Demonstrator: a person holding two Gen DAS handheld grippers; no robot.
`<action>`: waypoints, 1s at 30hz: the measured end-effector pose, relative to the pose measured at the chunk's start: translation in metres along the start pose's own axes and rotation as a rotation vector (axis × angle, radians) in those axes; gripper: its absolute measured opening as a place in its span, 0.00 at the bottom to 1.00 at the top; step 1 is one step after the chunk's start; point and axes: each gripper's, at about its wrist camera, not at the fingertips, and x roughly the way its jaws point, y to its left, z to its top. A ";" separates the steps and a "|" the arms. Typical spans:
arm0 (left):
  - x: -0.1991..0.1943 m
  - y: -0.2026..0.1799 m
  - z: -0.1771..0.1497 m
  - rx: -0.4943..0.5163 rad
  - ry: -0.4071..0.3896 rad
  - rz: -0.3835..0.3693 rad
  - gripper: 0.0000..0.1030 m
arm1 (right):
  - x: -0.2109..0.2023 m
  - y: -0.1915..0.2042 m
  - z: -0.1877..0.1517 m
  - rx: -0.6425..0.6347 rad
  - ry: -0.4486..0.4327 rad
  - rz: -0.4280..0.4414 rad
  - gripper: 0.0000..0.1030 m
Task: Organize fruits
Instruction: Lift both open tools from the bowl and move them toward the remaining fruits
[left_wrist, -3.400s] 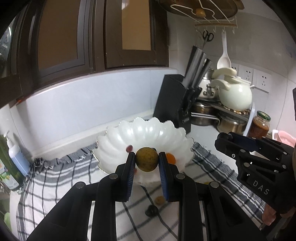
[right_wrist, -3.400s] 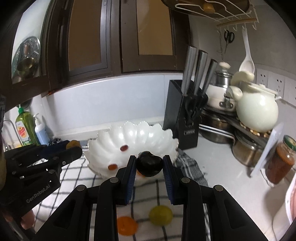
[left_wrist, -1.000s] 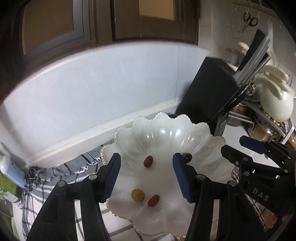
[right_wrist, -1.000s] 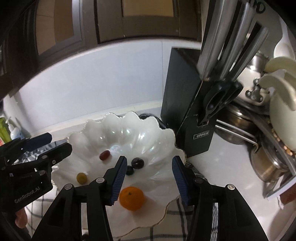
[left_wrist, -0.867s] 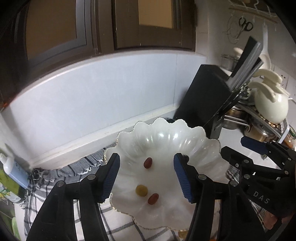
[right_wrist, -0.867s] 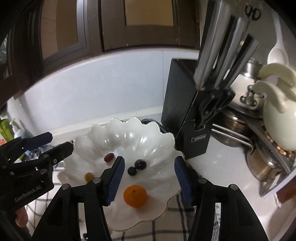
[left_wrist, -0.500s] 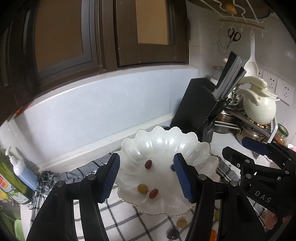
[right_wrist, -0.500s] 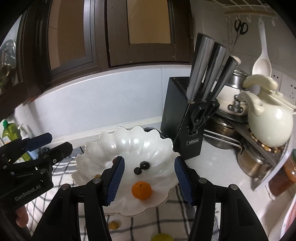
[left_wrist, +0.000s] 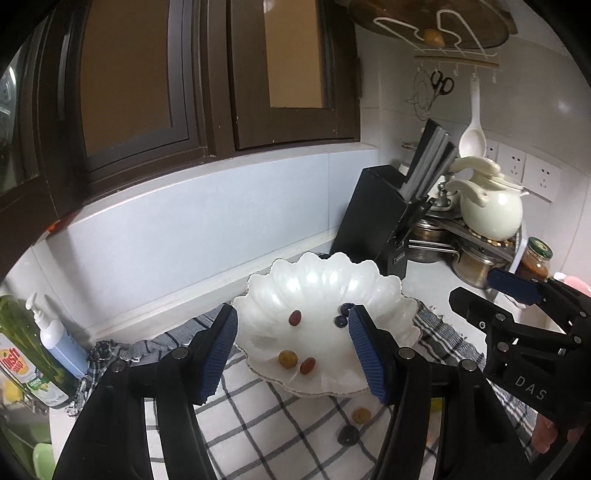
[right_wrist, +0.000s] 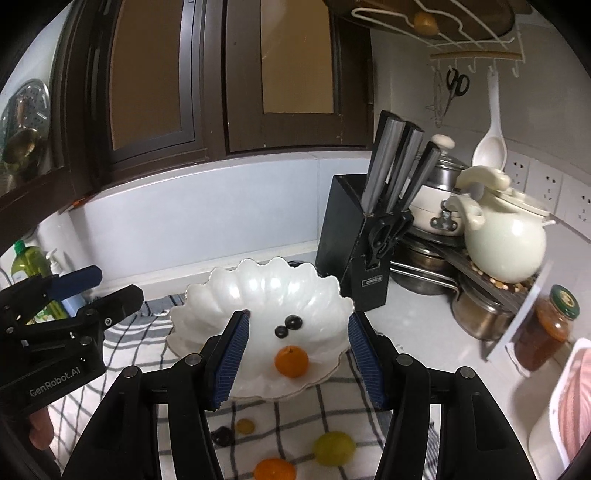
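A white scalloped bowl (left_wrist: 314, 284) (right_wrist: 266, 291) sits on a checked cloth (left_wrist: 266, 417). It holds two red fruits (left_wrist: 294, 317), a small yellow one (left_wrist: 287, 358), two dark berries (right_wrist: 293, 322) and a mandarin (right_wrist: 291, 361). My left gripper (left_wrist: 293, 350) hangs open and empty above the bowl's near edge, and appears at the left of the right wrist view (right_wrist: 110, 284). My right gripper (right_wrist: 297, 350) is likewise open and empty beside it, visible at the right of the left wrist view (left_wrist: 484, 293). Loose on the cloth lie a small yellow fruit (right_wrist: 245, 426), a dark one (right_wrist: 221, 435), a green-yellow fruit (right_wrist: 334, 448) and another mandarin (right_wrist: 275, 469).
A black knife block (right_wrist: 354, 240) stands right behind the bowl. Further right are steel pots, a cream teapot (right_wrist: 506, 236) on a rack and a jar (right_wrist: 546, 328). Soap bottles (left_wrist: 22, 354) stand at the far left, with dark cupboards above the counter.
Both grippers have drawn back and upward from the bowl, so it looks smaller and the loose fruits on the cloth show. The fruits held earlier are no longer between the fingers.
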 end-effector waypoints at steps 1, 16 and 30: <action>-0.003 0.000 -0.002 0.005 -0.005 -0.003 0.60 | -0.004 0.001 -0.002 0.003 -0.002 -0.006 0.55; -0.032 0.006 -0.031 0.087 -0.062 -0.071 0.60 | -0.036 0.015 -0.036 0.061 -0.002 -0.062 0.55; -0.035 0.012 -0.064 0.146 -0.057 -0.160 0.60 | -0.056 0.038 -0.073 0.033 -0.042 -0.124 0.65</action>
